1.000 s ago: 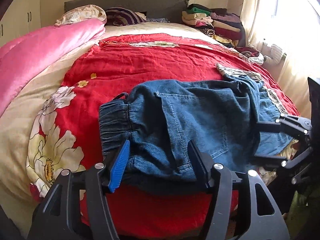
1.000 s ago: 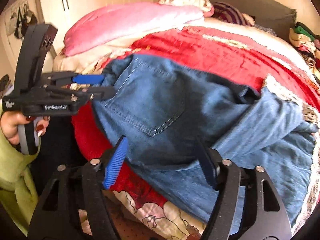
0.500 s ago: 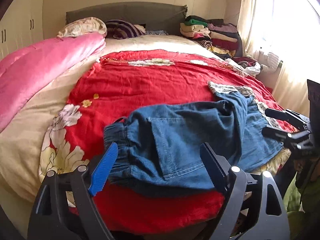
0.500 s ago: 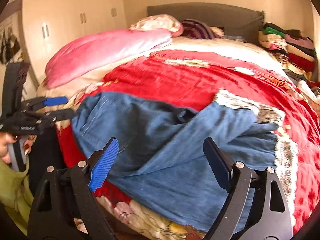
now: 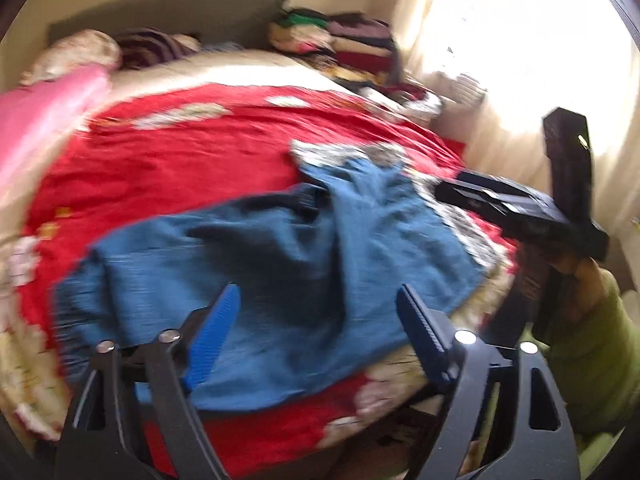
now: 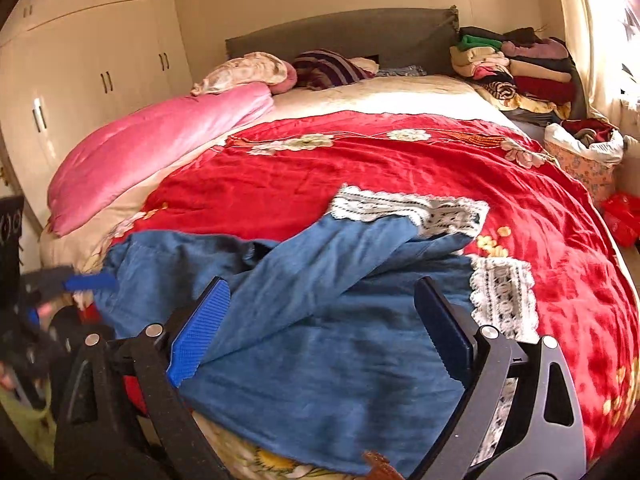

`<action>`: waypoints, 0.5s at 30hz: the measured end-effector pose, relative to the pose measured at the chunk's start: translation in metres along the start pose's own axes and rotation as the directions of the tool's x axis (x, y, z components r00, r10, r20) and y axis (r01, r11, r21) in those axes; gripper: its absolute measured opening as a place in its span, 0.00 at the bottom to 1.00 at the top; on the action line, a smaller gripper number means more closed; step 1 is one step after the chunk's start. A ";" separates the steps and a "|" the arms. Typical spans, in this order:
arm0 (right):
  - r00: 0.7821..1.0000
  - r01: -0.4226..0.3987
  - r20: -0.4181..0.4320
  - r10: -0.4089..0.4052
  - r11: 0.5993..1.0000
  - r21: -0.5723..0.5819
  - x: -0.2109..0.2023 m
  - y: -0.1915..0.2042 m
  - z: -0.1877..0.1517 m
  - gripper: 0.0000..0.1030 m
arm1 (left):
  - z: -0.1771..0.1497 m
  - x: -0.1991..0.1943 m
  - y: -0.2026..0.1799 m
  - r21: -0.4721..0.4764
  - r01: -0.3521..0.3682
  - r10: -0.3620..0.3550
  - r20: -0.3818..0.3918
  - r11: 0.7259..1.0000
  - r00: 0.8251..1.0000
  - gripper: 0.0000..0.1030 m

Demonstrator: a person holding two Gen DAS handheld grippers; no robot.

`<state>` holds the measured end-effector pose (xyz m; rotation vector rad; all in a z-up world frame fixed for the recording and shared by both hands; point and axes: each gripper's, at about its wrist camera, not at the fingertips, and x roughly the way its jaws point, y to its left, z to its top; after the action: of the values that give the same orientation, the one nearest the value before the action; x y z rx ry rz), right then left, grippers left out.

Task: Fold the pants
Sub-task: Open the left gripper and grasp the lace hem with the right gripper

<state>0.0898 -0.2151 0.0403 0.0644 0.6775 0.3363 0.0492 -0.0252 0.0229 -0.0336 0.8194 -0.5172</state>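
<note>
1. Left wrist view, blurred: the left tool (image 5: pixel 320 336) stands in the foreground with its jaws apart and narrowing, and no cloth lies between the pads.
2. The blue denim pants (image 5: pixel 280 280) lie rumpled near the foot edge of the bed, on a red floral quilt (image 5: pixel 180 168), just beyond the tool's fingertips.
3. At the right edge the right tool (image 5: pixel 516 208) shows from the side, held in a hand (image 5: pixel 580 276) with a green sleeve (image 5: pixel 596 352); its tip hovers over the right end of the pants, and its jaws cannot be read from here.
4. Behind, a pink duvet (image 5: pixel 44 120) lies along the left side of the bed, a dark headboard (image 5: pixel 172 12) stands against the wall, a stack of folded clothes (image 5: pixel 340 48) sits at the far right corner, and a bright curtained window (image 5: pixel 520 60) fills the right.
5. Right wrist view, sharper: the right tool (image 6: pixel 320 332) has its jaws spread wide and widening, with nothing pinched; the pants (image 6: pixel 320 320) lie under and beyond it.
6. One leg of the pants is folded diagonally over the other, and white lace cuffs (image 6: pixel 412 208) rest on the red quilt (image 6: pixel 400 164).
7. The left tool (image 6: pixel 80 280) shows blurred at the left edge, beside the waist end of the pants.
8. Around the bed: cream wardrobe doors (image 6: pixel 100 64) on the left, pillows (image 6: pixel 248 72) at the headboard (image 6: pixel 360 36), the pink duvet (image 6: pixel 152 148), the clothes stack (image 6: pixel 520 68), and a floral basket (image 6: pixel 584 160) at the right side.
</note>
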 end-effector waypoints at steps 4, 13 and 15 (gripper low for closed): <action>0.999 0.021 -0.026 -0.022 0.999 -0.027 0.015 -0.009 0.011 0.85 | 0.001 0.037 -0.018 0.011 0.081 -0.080 -0.074 0.997 0.994 0.62; 0.995 0.038 -0.092 -0.045 0.996 -0.078 0.067 -0.018 0.038 0.85 | 0.010 0.094 -0.009 -0.092 0.102 -0.110 -0.091 0.991 0.990 0.52; 0.993 0.022 -0.116 -0.031 0.997 -0.078 0.083 -0.020 0.048 0.85 | 0.013 0.093 -0.011 -0.096 0.117 -0.123 -0.055 0.988 0.991 0.30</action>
<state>0.1862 -0.2050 0.0242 -0.0376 0.7801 0.3425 0.1064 -0.0791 -0.0302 -0.1537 0.9046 -0.5959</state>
